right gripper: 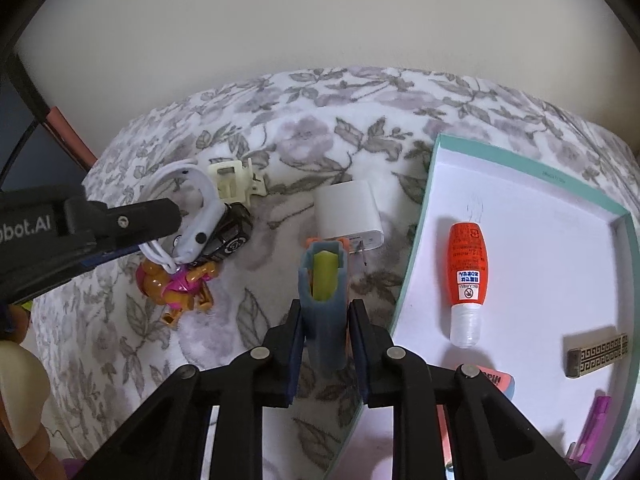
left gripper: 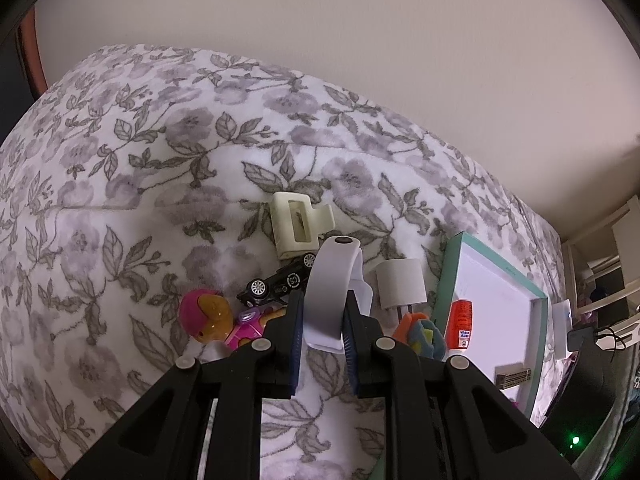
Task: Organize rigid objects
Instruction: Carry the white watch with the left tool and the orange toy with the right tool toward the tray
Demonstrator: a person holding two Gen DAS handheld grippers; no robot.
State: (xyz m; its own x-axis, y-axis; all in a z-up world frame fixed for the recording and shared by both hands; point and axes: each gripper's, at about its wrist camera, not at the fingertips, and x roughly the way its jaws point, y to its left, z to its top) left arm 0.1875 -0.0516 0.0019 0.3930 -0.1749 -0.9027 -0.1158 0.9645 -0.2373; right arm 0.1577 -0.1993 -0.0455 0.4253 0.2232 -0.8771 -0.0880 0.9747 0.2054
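While both jaws hold cargo, the left gripper grips a white silicone wristband; the right gripper clamps a blue-and-orange toy. Next, probably, each load travels into the teal-rimmed white box.

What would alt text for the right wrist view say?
The right gripper grips a blue, orange and yellow toy above a floral blanket, beside a teal-rimmed white box holding an orange tube. The left gripper holds a white band at left.

I worked in a home bedroom: a fleecy white blanket printed with grey-purple flowers covered the bed beneath me, a plain cream wall rose behind, and white shelving stood alongside.
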